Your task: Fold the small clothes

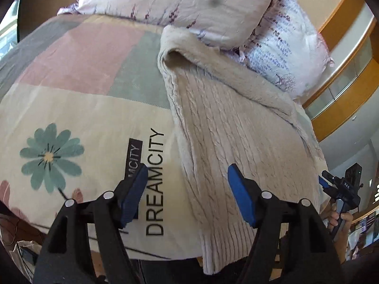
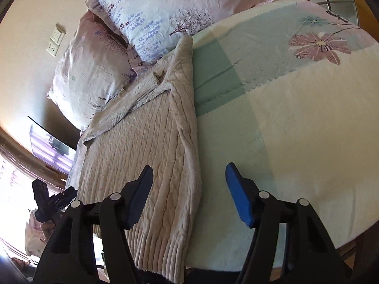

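my left gripper (image 1: 187,194) spread, holding nothing | my right gripper (image 2: 189,194) spread, holding nothing | sweater (image 1: 225,130) lies lengthwise on the bed (image 1: 83,108), hem over near edge | looks thick, soft, floppy, likely stretchy | I'd pinch the ribbed hem corners

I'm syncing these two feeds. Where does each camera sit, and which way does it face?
Left wrist: rides the open left tool, facing the pillows across the beige sweater; right tool and hand at right edge.
Right wrist: rides the open right tool, facing the pillows; left tool at left edge.
Shared: sweater, bedspread, pillows.
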Motion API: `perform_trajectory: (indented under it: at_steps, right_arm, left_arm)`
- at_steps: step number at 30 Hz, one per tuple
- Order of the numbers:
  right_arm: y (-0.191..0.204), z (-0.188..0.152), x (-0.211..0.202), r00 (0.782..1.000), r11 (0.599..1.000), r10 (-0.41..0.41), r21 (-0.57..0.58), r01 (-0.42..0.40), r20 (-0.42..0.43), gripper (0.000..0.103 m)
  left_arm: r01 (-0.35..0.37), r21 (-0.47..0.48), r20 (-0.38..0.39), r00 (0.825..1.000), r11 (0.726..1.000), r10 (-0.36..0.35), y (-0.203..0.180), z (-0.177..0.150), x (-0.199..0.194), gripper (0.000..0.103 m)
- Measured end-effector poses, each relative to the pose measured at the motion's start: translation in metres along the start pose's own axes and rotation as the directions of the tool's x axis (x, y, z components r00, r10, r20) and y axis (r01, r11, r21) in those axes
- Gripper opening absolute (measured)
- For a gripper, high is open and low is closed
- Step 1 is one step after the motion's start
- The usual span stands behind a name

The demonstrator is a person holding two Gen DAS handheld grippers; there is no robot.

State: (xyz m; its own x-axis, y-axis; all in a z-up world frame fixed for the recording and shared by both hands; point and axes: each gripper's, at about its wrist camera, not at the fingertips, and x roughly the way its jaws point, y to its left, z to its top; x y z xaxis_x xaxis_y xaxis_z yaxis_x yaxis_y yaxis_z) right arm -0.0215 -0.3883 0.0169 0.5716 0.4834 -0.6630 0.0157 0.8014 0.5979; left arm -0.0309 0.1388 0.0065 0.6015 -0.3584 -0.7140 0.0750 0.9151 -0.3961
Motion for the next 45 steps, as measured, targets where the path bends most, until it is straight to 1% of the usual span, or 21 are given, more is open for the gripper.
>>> perform_trajectory:
  at_steps: [4,6,9,12,13,16,20,23,26,29,31,32,33,34,35,36,37,38,40,43,45]
  right_arm:
    - [0.003,-0.021,0.002,0.987,0.990,0.133,0.048,-0.129,-0.085,0.044]
    - [0.007,-0.035,0.002,0.977,0.983,0.180,0.050,-0.175,-0.116,0.034]
    - [0.010,-0.053,0.005,0.959,0.971,0.237,0.065,-0.230,-0.154,0.019]
    - [0.011,-0.059,0.004,0.954,0.964,0.264,0.075,-0.255,-0.140,0.009]
    - [0.012,-0.058,0.005,0.951,0.960,0.278,0.082,-0.269,-0.135,0.009]
    - [0.020,-0.048,0.001,0.933,0.937,0.347,0.086,-0.340,-0.096,0.008]
    - [0.050,-0.005,-0.018,0.873,0.874,0.486,0.012,-0.486,0.034,0.008]
    - [0.070,0.044,-0.018,0.812,0.821,0.568,-0.023,-0.571,0.131,0.008]
    - [0.078,0.098,-0.002,0.781,0.808,0.579,-0.038,-0.588,0.235,0.008]
    - [0.077,0.159,0.040,0.797,0.840,0.508,0.016,-0.542,0.326,0.008]
    - [0.066,0.198,0.081,0.840,0.878,0.408,0.101,-0.469,0.358,0.009]
    - [0.062,0.214,0.103,0.867,0.893,0.363,0.139,-0.429,0.342,0.019]
    - [0.056,0.227,0.131,0.912,0.918,0.296,0.178,-0.353,0.283,0.045]
    - [0.050,0.233,0.148,0.944,0.931,0.244,0.217,-0.292,0.222,0.056]
    - [0.042,0.235,0.159,0.962,0.932,0.213,0.258,-0.253,0.172,0.061]
    - [0.036,0.231,0.158,0.961,0.929,0.219,0.267,-0.258,0.168,0.066]
    - [0.031,0.228,0.153,0.958,0.932,0.227,0.246,-0.267,0.177,0.072]
    - [0.028,0.224,0.145,0.957,0.942,0.215,0.218,-0.256,0.193,0.085]
    - [0.020,0.216,0.126,0.960,0.963,0.167,0.172,-0.208,0.226,0.089]
    - [0.009,0.212,0.112,0.960,0.961,0.182,0.170,-0.220,0.212,0.089]
    - [0.004,0.207,0.110,0.960,0.957,0.198,0.176,-0.233,0.197,0.089]
  left_arm:
    - [0.148,-0.043,-0.038,0.988,0.988,-0.150,-0.016,-0.028,-0.001,0.045]
    - [0.141,-0.027,-0.018,0.990,0.990,-0.142,-0.024,-0.039,-0.004,0.043]
    - [0.215,-0.083,-0.039,0.975,0.973,-0.219,-0.024,-0.052,-0.006,0.025]
    - [0.221,-0.097,-0.024,0.974,0.970,-0.224,-0.024,-0.056,-0.003,0.019]
    - [0.224,-0.098,-0.021,0.974,0.970,-0.227,-0.025,-0.055,0.000,0.011]
    - [0.277,-0.105,0.011,0.961,0.955,-0.277,-0.025,-0.039,-0.001,0.007]
    - [0.297,-0.027,0.138,0.947,0.954,-0.291,-0.026,0.027,-0.026,0.006]
    - [0.222,0.057,0.263,0.937,0.973,-0.229,-0.034,0.102,-0.038,0.006]
    - [0.146,0.092,0.322,0.932,0.985,-0.169,-0.048,0.165,-0.021,0.006]
    - [0.035,0.102,0.351,0.934,0.994,-0.069,-0.066,0.218,0.029,0.006]
    - [-0.047,0.084,0.330,0.944,0.995,0.017,-0.074,0.245,0.079,0.011]
    - [-0.082,0.071,0.298,0.953,0.994,0.057,-0.073,0.254,0.104,0.019]
    - [-0.121,0.056,0.259,0.960,0.991,0.103,-0.070,0.259,0.124,0.032]
    - [-0.138,0.041,0.229,0.965,0.990,0.125,-0.067,0.260,0.133,0.057]
    - [-0.128,0.037,0.230,0.966,0.991,0.116,-0.065,0.259,0.132,0.070]
    - [-0.104,0.041,0.254,0.963,0.994,0.090,-0.060,0.254,0.124,0.075]
    - [-0.086,0.053,0.287,0.956,0.995,0.067,-0.053,0.246,0.109,0.089]
    - [-0.081,0.061,0.293,0.954,0.995,0.060,-0.047,0.241,0.101,0.097]
    - [-0.067,0.050,0.231,0.972,0.996,0.054,-0.027,0.229,0.090,0.097]
    - [-0.012,-0.056,0.095,0.995,0.998,0.017,0.009,0.212,0.101,0.093]
    - [0.028,-0.132,0.018,0.999,0.991,-0.026,0.026,0.201,0.115,0.085]
